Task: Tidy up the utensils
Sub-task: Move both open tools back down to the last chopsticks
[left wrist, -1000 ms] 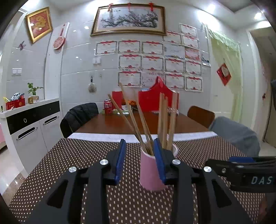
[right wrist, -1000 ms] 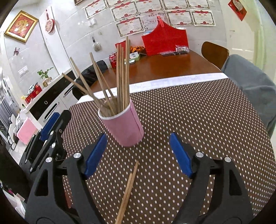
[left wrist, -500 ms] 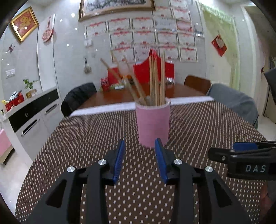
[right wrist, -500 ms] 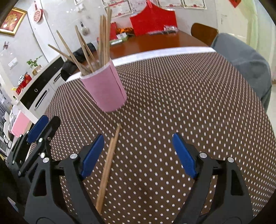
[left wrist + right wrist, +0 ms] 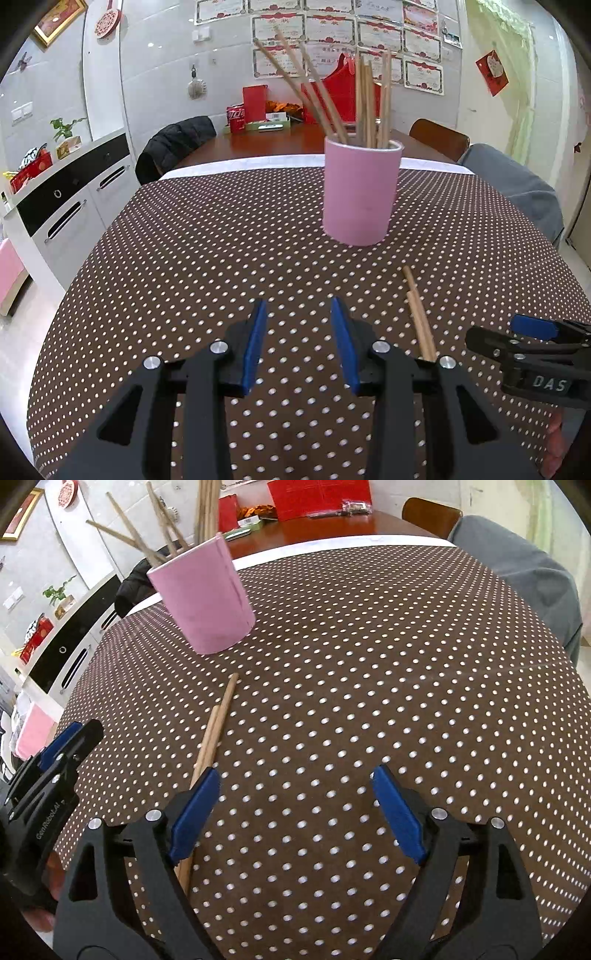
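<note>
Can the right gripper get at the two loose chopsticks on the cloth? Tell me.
Probably yes. The right gripper is open with nothing between its fingers, and the chopsticks lie flat beside its left finger, clear of the pink cup. A small sideways shift should centre them.

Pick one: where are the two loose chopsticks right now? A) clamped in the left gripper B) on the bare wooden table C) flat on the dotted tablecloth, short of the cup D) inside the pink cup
C: the two loose chopsticks lie side by side on the dotted tablecloth, apart from the pink cup.
</note>
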### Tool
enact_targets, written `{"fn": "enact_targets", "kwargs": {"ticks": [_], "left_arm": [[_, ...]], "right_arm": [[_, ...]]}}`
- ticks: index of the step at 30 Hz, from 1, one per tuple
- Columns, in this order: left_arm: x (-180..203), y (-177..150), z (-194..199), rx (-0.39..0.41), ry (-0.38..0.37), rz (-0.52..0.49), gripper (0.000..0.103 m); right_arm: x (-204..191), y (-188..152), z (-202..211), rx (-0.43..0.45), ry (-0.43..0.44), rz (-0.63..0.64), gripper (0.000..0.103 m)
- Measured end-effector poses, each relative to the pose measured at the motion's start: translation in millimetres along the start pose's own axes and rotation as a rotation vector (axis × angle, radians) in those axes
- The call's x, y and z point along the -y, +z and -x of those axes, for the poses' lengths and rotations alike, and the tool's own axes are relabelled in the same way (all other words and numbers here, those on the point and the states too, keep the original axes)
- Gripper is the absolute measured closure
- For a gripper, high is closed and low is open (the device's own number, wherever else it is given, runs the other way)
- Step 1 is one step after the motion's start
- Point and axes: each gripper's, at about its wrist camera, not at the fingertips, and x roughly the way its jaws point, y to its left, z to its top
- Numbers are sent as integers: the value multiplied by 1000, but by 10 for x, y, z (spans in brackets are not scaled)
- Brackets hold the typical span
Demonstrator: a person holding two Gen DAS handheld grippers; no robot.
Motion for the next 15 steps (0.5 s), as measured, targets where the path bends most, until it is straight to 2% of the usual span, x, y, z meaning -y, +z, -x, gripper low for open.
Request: {"fn": "enact_targets", "kwargs": {"ticks": [6, 12, 15], "left_arm": [[-113, -72, -3, -34, -15, 8, 66], [-200, -169, -25, -72, -37, 23, 66], [-252, -190, -19, -75, -51, 36, 66]], "right_arm": [[-191, -75, -68, 6, -38, 43, 13], [-394, -106, -192, 13, -141, 112, 8], [-445, -111, -235, 22, -159, 123, 6]]}}
